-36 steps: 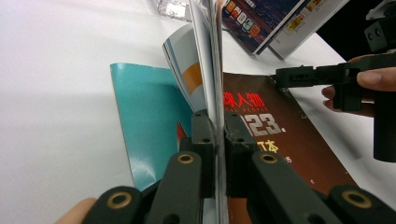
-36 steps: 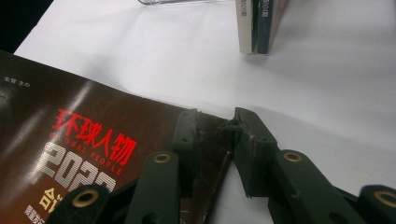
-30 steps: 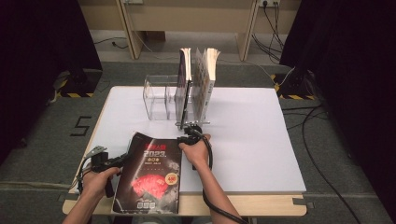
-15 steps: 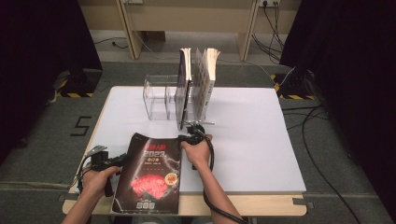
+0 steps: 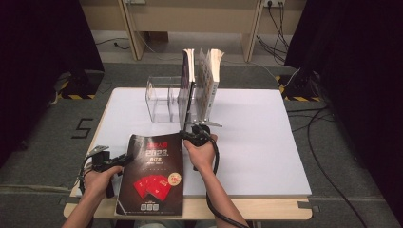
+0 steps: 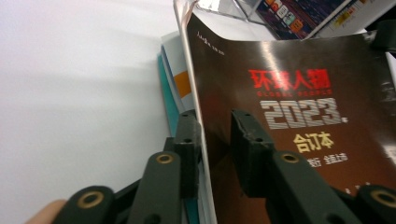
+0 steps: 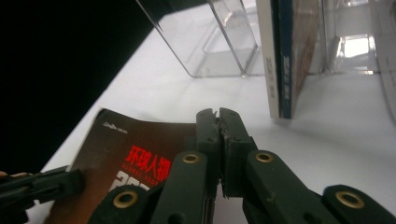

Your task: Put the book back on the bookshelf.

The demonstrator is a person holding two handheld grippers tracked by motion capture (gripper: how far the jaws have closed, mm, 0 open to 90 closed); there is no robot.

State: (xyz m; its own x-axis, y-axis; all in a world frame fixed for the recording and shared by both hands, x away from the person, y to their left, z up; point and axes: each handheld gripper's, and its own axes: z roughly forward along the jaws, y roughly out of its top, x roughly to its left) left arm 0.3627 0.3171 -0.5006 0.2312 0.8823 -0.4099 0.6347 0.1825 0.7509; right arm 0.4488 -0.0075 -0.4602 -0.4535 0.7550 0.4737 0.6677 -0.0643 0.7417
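Dark brown and glossy, the magazine [image 5: 152, 173] lies at about seven o'clock on the white desk [image 5: 252, 142] in the high view, its lower edge reaching the desk's near rim. The left tongs [image 5: 124, 159] sit at the magazine's nine o'clock edge, held by the left hand [image 5: 97, 180]. The right tongs [image 5: 186, 136] are at the magazine's one o'clock corner, with the right hand [image 5: 202, 153] behind them. At twelve o'clock from that corner stands a clear rack [image 5: 164, 97] holding upright books [image 5: 209, 78].

From the left gripper view, the left tongs [image 6: 212, 140] straddle the magazine's [image 6: 299, 112] edge: one jaw is below the cover, the other above it. Their jaws have just been opening, and a gap shows between the upper jaw and the cover, so the grip looks released, with the edge still between them. Under the cover, at nine o'clock, a teal and orange booklet [image 6: 173, 88] peeks out. Red and silver lettering runs across the cover, and the clear rack [image 6: 224, 9] appears at twelve o'clock.

From the right gripper view, the right tongs [image 7: 219, 126] are clenched, the two jaws pressed flat together at the magazine's [image 7: 121, 154] corner; whether any of the cover is caught between them cannot be told. The left tongs [image 7: 70, 182] lie at eight o'clock on the magazine's far edge. An upright book [image 7: 285, 56] stands at one o'clock, and the clear rack [image 7: 219, 42] is at twelve.
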